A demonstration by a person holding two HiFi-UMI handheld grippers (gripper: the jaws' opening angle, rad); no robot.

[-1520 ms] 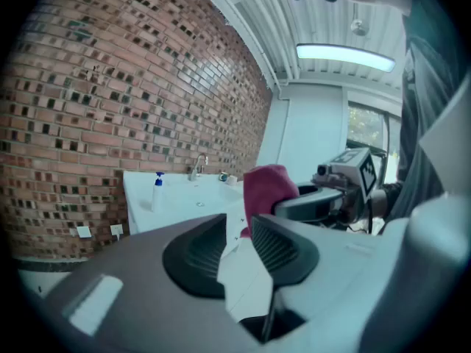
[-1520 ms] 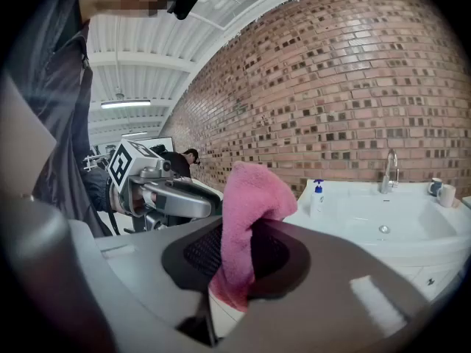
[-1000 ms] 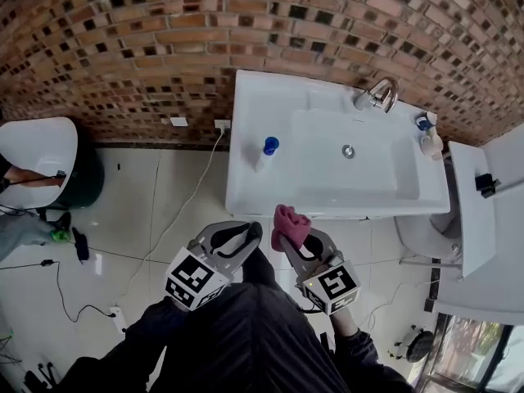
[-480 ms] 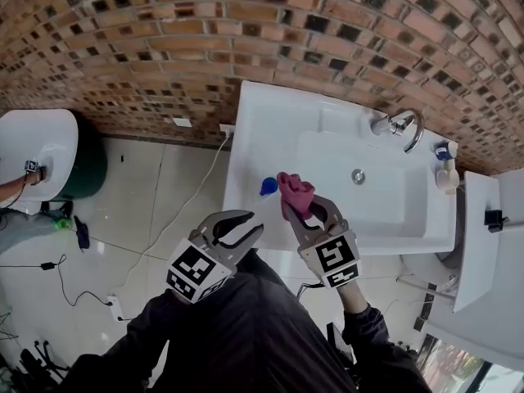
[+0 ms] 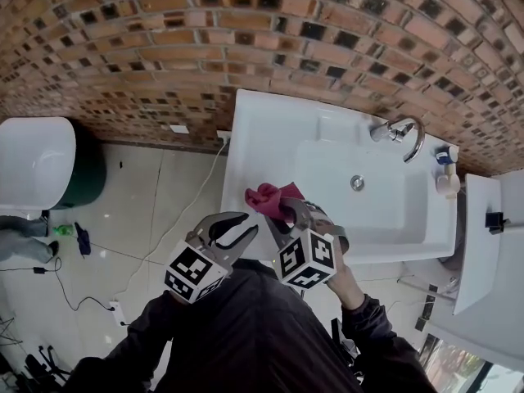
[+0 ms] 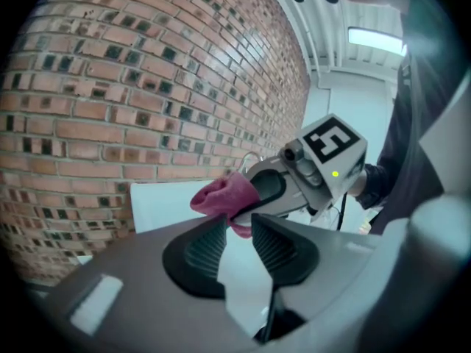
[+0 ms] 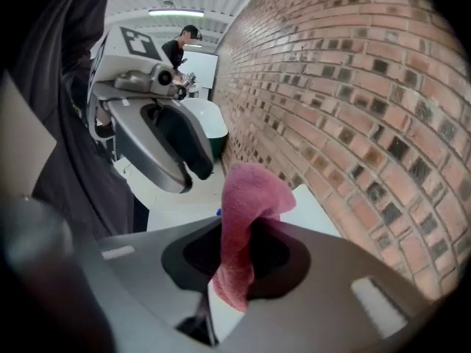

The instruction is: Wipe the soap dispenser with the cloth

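Observation:
My right gripper (image 5: 281, 210) is shut on a pink cloth (image 5: 266, 196), which sticks out past the jaws over the left part of the white sink (image 5: 254, 125). In the head view the cloth hides the soap dispenser. In the right gripper view the cloth (image 7: 246, 226) hangs between the pads, and a speck of blue (image 7: 218, 212) shows beside it. My left gripper (image 5: 246, 227) hovers just left of the cloth, at the sink's front left corner, open and empty. In the left gripper view, the gap between its pads (image 6: 239, 228) faces the cloth (image 6: 221, 197).
A chrome faucet (image 5: 403, 134) stands at the sink's back right, with a small blue-capped bottle (image 5: 446, 174) on the right rim. The brick wall (image 5: 164, 47) runs behind. A white fixture (image 5: 37, 158) and cables (image 5: 82, 244) lie on the floor at left. A person (image 7: 180, 46) stands far off.
The right gripper has rolled and carried the cloth left, to where the blue-capped dispenser stood, which is now hidden. The left gripper stays open just beside it.

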